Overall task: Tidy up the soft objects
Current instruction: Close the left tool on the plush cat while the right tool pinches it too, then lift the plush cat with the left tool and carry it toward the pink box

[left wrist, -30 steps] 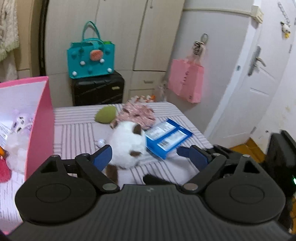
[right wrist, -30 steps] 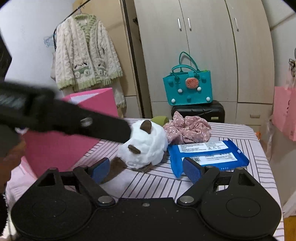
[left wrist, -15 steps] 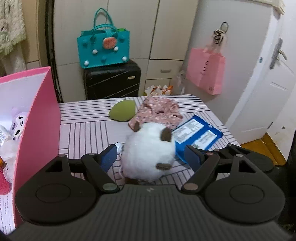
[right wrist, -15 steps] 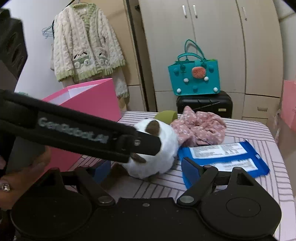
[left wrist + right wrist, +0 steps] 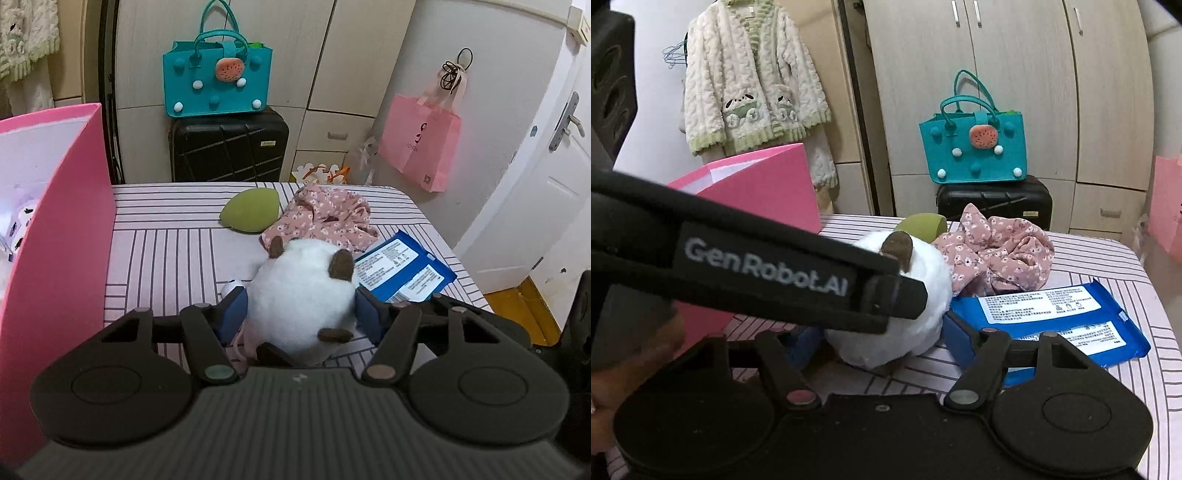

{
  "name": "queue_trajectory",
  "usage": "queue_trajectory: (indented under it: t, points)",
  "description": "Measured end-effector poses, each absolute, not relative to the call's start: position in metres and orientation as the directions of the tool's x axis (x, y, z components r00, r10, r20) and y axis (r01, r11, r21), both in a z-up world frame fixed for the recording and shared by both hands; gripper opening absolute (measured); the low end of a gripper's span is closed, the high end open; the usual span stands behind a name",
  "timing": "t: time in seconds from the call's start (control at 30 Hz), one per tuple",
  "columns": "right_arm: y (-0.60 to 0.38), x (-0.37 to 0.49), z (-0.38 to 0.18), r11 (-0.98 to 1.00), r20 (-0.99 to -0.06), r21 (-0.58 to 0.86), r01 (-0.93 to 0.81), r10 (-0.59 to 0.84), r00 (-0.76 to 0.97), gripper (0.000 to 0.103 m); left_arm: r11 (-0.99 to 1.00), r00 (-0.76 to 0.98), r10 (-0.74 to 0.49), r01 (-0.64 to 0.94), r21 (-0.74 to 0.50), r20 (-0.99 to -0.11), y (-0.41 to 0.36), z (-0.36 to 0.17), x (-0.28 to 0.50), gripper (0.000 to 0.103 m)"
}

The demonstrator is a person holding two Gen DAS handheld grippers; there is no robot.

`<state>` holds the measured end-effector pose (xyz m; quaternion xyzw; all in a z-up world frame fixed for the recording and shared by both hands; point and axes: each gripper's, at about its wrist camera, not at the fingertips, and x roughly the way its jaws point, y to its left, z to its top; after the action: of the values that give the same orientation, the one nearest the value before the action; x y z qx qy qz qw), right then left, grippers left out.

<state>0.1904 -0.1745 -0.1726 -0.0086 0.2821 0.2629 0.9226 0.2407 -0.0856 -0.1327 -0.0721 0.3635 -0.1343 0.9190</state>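
text: "GenRobot.AI", white letters | on: my black left gripper (image 5: 908,299) arm | blue plastic packet (image 5: 1049,321) beside it: label print too small to read

A home bedroom: wardrobe (image 5: 997,85), hanging fleece robe (image 5: 753,74), suitcase (image 5: 229,149), striped table (image 5: 166,251).

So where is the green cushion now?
In the left wrist view the green cushion lies at the far side of the striped table, just left of the floral cloth and behind the white plush toy.
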Motion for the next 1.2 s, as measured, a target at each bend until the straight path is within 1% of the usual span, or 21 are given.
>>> queue_trajectory:
  t: [0.17, 0.27, 0.53, 0.63, 0.7, 0.83, 1.03, 1.2]
  points:
    - [-0.179, 0.191, -0.173, 0.859, -0.520, 0.160, -0.486, 0.492, 0.698, 0.069, 0.953, 0.695, -0.298, 0.175, -0.247, -0.655, -0.087, -0.139, 0.242, 0.062]
    - [-0.179, 0.192, -0.173, 0.858, -0.517, 0.162, -0.487, 0.494, 0.698, 0.068, 0.952, 0.694, -0.299, 0.174, -0.251, -0.655, -0.086, -0.140, 0.243, 0.059]
    - [-0.180, 0.185, -0.171, 0.861, -0.508, 0.177, -0.476, 0.494, 0.705, 0.063, 0.942, 0.676, -0.318, 0.148, -0.300, -0.665, -0.081, -0.138, 0.243, 0.057]
    - [-0.183, 0.178, -0.170, 0.864, -0.501, 0.212, -0.456, 0.497, 0.708, 0.062, 0.937, 0.658, -0.332, 0.147, -0.316, -0.676, -0.080, -0.135, 0.240, 0.057]
    - [-0.184, 0.173, -0.169, 0.865, -0.503, 0.206, -0.458, 0.495, 0.709, 0.062, 0.933, 0.646, -0.345, 0.155, -0.325, -0.681, -0.080, -0.134, 0.236, 0.057]
    - [-0.190, 0.162, -0.163, 0.869, -0.490, 0.203, -0.450, 0.488, 0.722, 0.062, 0.905, 0.630, -0.406, 0.175, -0.389, -0.662, -0.074, -0.131, 0.228, 0.057]
    - [-0.192, 0.144, -0.159, 0.871, -0.486, 0.193, -0.452, 0.485, 0.727, 0.062, 0.903, 0.626, -0.412, 0.185, -0.387, -0.662, -0.078, -0.127, 0.211, 0.056]
    - [-0.192, 0.130, -0.158, 0.869, -0.506, 0.181, -0.460, 0.483, 0.714, 0.062, 0.905, 0.604, -0.414, 0.195, -0.378, -0.681, -0.080, -0.125, 0.195, 0.056]
